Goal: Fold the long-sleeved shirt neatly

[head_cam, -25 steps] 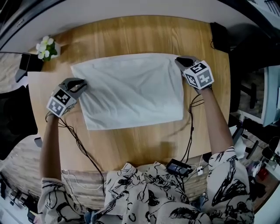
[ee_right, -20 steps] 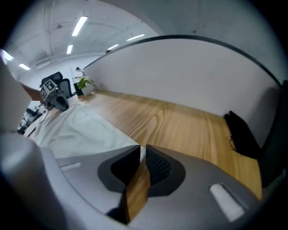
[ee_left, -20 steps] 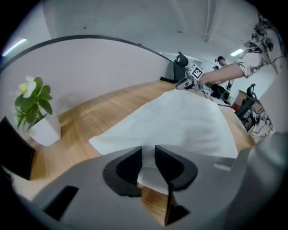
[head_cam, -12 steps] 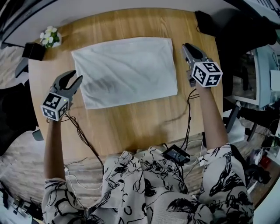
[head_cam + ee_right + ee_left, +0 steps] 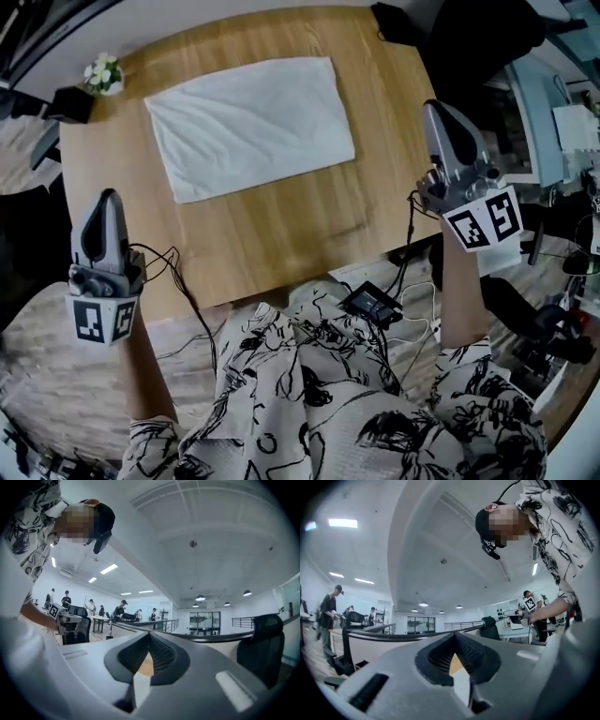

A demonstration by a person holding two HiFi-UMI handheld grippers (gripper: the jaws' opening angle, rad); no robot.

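Shirt (image 5: 248, 122) lies as flat white rectangle on far half of surface (image 5: 281, 234), edges squared, nothing touching it. Looks folded, job reads as finished. Left tongs (image 5: 108, 199) held off left edge, well apart from cloth. Jaws just been closing, now together, nothing between. Right tongs (image 5: 441, 112) out past right edge, same story: just closed, empty. Both point level into room, not at cloth. My guess: parked clear so fold stays undisturbed. Small flowers (image 5: 103, 73) at far-left corner.

One shirt (image 5: 248, 122), two hand-held grippers (image 5: 106, 197) (image 5: 432, 108), seemingly one flower sprig (image 5: 103, 73).
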